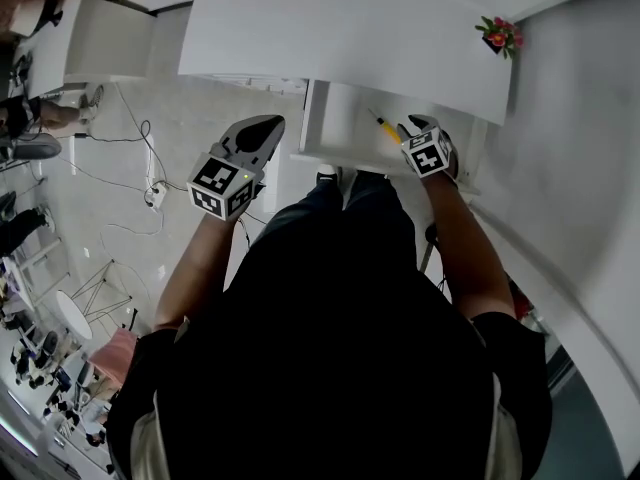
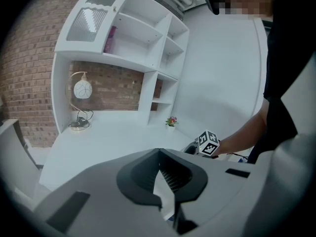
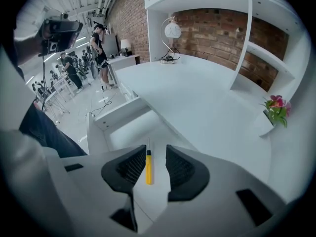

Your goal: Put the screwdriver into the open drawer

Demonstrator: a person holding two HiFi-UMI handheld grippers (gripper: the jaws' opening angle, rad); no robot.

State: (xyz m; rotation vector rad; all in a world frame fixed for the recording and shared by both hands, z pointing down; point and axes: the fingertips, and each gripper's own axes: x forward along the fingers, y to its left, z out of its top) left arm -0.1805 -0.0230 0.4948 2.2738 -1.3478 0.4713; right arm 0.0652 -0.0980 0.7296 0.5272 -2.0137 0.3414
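A yellow-handled screwdriver [image 1: 386,128] lies on the floor of the open white drawer [image 1: 335,156] under the desk. In the right gripper view the screwdriver [image 3: 148,167] rests flat below the gap of my right gripper [image 3: 155,151], whose jaws stand apart on either side without touching it. In the head view my right gripper [image 1: 412,124] hovers at the drawer's right end, just beside the screwdriver. My left gripper [image 1: 268,124] hangs over the floor to the left of the drawer, its fingertips together with nothing between them. The left gripper [image 2: 159,152] faces the desk.
The white desk top [image 1: 350,38] overhangs the drawer, with a small flower pot [image 1: 500,36] at its right corner. A shelf unit [image 2: 123,38] and a lamp [image 2: 81,90] stand at the brick wall. Cables [image 1: 150,193] lie on the floor at left. People [image 3: 98,43] stand far off.
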